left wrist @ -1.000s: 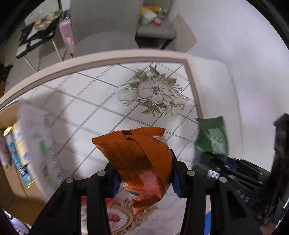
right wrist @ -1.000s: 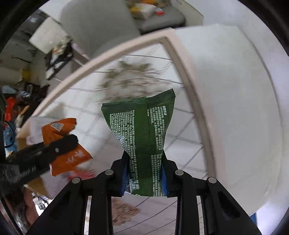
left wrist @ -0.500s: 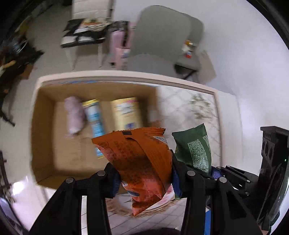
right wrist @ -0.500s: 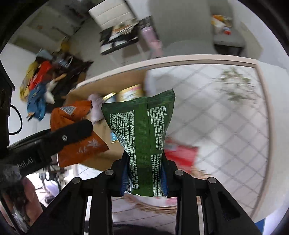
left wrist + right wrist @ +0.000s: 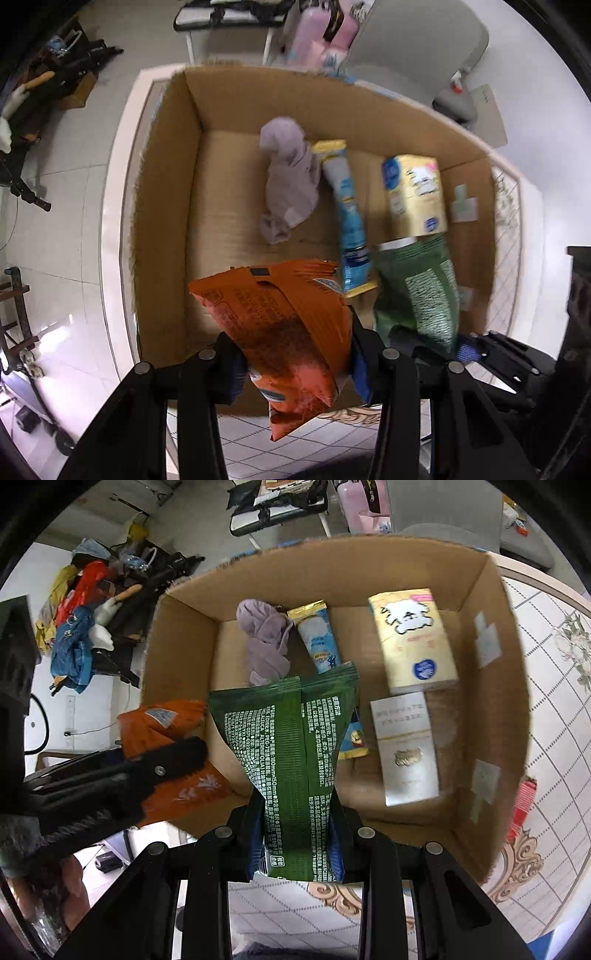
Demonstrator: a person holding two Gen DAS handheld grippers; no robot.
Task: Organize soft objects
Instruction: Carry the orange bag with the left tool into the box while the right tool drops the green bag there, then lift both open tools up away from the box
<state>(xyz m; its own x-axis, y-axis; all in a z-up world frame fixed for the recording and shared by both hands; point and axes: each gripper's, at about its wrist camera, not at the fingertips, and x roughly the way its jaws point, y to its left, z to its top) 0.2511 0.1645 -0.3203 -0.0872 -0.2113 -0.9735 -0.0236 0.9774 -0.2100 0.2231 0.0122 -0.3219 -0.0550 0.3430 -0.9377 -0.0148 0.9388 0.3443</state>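
My left gripper [image 5: 295, 363] is shut on an orange packet [image 5: 284, 325] and holds it over the near edge of an open cardboard box [image 5: 166, 206]. My right gripper [image 5: 297, 834] is shut on a green packet [image 5: 291, 746], held over the same box [image 5: 491, 686]. The green packet also shows in the left wrist view [image 5: 424, 295], and the orange packet in the right wrist view [image 5: 162, 731]. In the box lie a mauve cloth [image 5: 288, 177], a blue tube [image 5: 347, 214], a yellow tissue pack [image 5: 413, 638] and a silver-white pack [image 5: 406, 749].
The box stands on a tiled table with floral print [image 5: 554, 701]. A red packet [image 5: 522, 805] lies on the table right of the box. Beyond are a grey chair [image 5: 417, 40], a pink bag [image 5: 321, 40] and floor clutter [image 5: 85, 620].
Both grippers have swung left from over the bare table to over the cardboard box, each still holding its packet.
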